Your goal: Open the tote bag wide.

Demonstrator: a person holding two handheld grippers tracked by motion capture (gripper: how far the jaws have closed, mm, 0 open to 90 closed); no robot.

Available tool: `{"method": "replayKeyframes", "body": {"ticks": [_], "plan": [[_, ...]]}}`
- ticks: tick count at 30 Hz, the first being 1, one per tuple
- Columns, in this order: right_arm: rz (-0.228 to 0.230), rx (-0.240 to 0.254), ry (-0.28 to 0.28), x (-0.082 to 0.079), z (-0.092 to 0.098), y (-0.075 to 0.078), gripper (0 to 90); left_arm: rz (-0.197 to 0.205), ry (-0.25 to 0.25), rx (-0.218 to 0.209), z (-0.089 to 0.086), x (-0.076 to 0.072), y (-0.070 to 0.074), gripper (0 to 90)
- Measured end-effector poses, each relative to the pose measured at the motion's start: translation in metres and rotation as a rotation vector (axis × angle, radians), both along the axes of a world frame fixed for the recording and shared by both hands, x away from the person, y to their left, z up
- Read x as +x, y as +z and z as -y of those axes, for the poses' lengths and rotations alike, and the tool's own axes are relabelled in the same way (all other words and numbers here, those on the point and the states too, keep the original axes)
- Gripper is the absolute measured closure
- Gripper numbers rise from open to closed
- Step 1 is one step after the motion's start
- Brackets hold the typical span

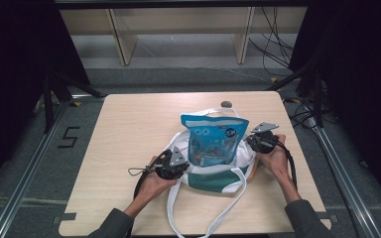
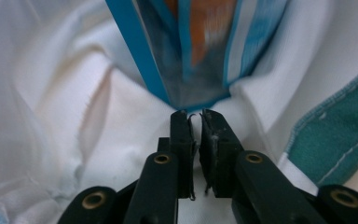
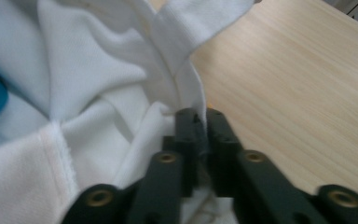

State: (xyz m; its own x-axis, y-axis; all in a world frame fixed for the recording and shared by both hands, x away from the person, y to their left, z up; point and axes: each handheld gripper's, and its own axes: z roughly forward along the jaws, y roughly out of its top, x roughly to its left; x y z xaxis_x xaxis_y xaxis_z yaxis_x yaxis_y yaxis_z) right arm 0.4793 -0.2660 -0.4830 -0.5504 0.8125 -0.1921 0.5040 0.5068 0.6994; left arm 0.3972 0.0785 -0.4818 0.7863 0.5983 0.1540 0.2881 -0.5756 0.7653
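both grippers, left [image 2: 196, 114] and right [image 3: 199, 112], are clamped on the tote [image 1: 213, 179] rim either side of the pouch [image 1: 213, 141]; lift evenly, keeping the rim taut.

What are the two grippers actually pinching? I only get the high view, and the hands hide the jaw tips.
Observer: In the left gripper view, the left gripper is shut on the tote bag, with a thin fold of its white cloth between the pads.
Operator: And the right one?
Observer: In the right gripper view, the right gripper is shut on the bag's white edge, which runs up out of its jaws.
Operator: Is the left one touching the snack pouch?
Observer: The blue snack pouch has its bottom corner just beyond the left jaw tips, not between them.
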Motion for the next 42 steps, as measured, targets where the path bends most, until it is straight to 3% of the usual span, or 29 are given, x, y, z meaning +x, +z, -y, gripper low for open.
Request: {"method": "replayKeyframes", "body": {"ticks": [1,3,5,8,10,11,12,15,17,18,21,23,24,25,27,29,33,34,36,38,42], "plan": [[0.014,0.013,-0.011,-0.001,0.004,0.007,69.5,0.003,0.000,-0.010,0.000,-0.001,0.002,80.7],[0.012,0.046,-0.017,-0.004,0.008,0.016,65.2,0.013,0.006,-0.054,-0.002,-0.006,0.011,79.0],[0.040,0.096,-0.021,-0.011,0.011,0.026,60.8,0.017,-0.011,-0.068,-0.004,-0.011,0.019,77.8],[0.048,0.123,0.024,-0.030,0.018,0.043,59.3,0.014,-0.015,-0.091,-0.010,-0.017,0.025,76.5],[-0.020,0.189,0.052,-0.051,0.019,0.053,59.5,0.002,-0.014,-0.094,-0.014,-0.021,0.024,76.4],[-0.037,0.191,0.070,-0.058,0.019,0.054,60.0,0.005,-0.013,-0.097,-0.017,-0.023,0.023,76.4],[-0.055,0.179,0.092,-0.066,0.020,0.056,60.6,0.002,-0.021,-0.072,-0.021,-0.024,0.023,76.4],[-0.133,0.144,0.129,-0.089,0.016,0.054,65.1,-0.013,0.014,-0.094,-0.032,-0.028,0.018,77.6],[-0.147,0.108,0.171,-0.097,0.014,0.047,66.5,-0.012,0.022,-0.098,-0.038,-0.029,0.017,78.7],[-0.139,0.120,0.180,-0.100,0.011,0.040,66.3,-0.018,0.023,-0.113,-0.041,-0.029,0.016,78.6],[-0.137,0.088,0.217,-0.108,0.005,0.032,68.3,-0.031,0.031,-0.115,-0.042,-0.029,0.009,79.4],[-0.168,0.068,0.228,-0.110,-0.002,0.025,71.5,-0.045,0.028,-0.098,-0.040,-0.028,0.003,80.9],[-0.175,0.051,0.234,-0.109,-0.004,0.021,74.0,-0.037,0.019,-0.070,-0.039,-0.026,-0.001,82.0],[-0.211,0.039,0.238,-0.109,-0.006,0.017,76.5,-0.047,0.035,-0.087,-0.037,-0.027,-0.004,83.0],[-0.221,0.025,0.234,-0.107,-0.010,0.009,81.6,-0.052,0.027,-0.062,-0.036,-0.025,-0.008,84.9],[-0.207,0.016,0.215,-0.103,-0.012,0.003,87.8,-0.052,0.042,-0.064,-0.033,-0.021,-0.013,85.0],[-0.183,0.027,0.189,-0.096,-0.014,0.000,88.9,-0.043,0.065,-0.016,-0.024,-0.011,-0.028,85.6],[-0.168,0.039,0.187,-0.093,-0.015,-0.002,88.9,-0.043,0.068,-0.009,-0.023,-0.009,-0.029,86.1],[-0.188,0.024,0.183,-0.088,-0.015,0.000,89.0,-0.036,0.075,-0.002,-0.023,-0.005,-0.028,86.3],[-0.154,0.040,0.168,-0.080,-0.017,-0.004,89.0,-0.030,0.091,0.000,-0.023,0.001,-0.028,86.4],[-0.165,0.068,0.140,-0.065,-0.019,-0.005,88.9,-0.028,0.127,-0.009,-0.024,0.015,-0.029,86.5]]}}
